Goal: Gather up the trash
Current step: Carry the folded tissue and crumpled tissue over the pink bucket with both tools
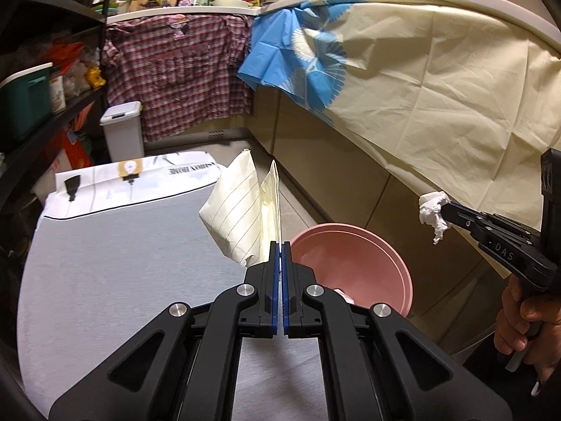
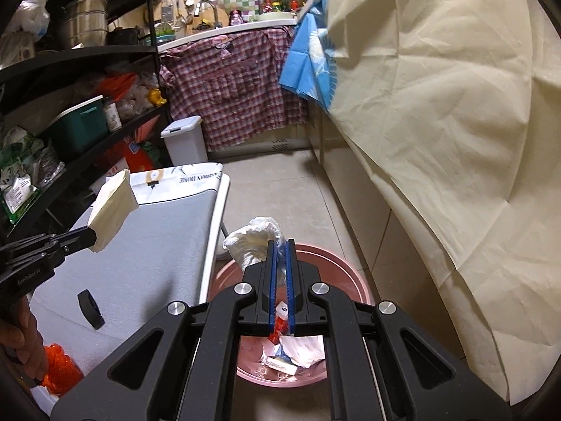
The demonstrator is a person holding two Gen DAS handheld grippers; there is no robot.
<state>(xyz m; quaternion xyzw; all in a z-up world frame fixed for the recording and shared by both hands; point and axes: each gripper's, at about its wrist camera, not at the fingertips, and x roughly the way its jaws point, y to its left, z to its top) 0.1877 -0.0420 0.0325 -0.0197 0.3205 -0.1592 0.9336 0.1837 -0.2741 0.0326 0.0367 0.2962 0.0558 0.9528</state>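
My left gripper is shut on a folded sheet of cream lined paper, held over the grey table's right edge beside the pink bin. From the right wrist view the same paper sticks out of that gripper at the left. My right gripper is shut on a crumpled white tissue above the pink bin, which holds several scraps of paper and wrappers. The left wrist view shows that tissue hanging from the right gripper at the far right, out past the bin.
A grey-topped table carries a roll of black tape and an orange mesh item. A white lidded bin stands by the black shelves. A cream cloth drapes the counter on the right. A hand grips the right tool.
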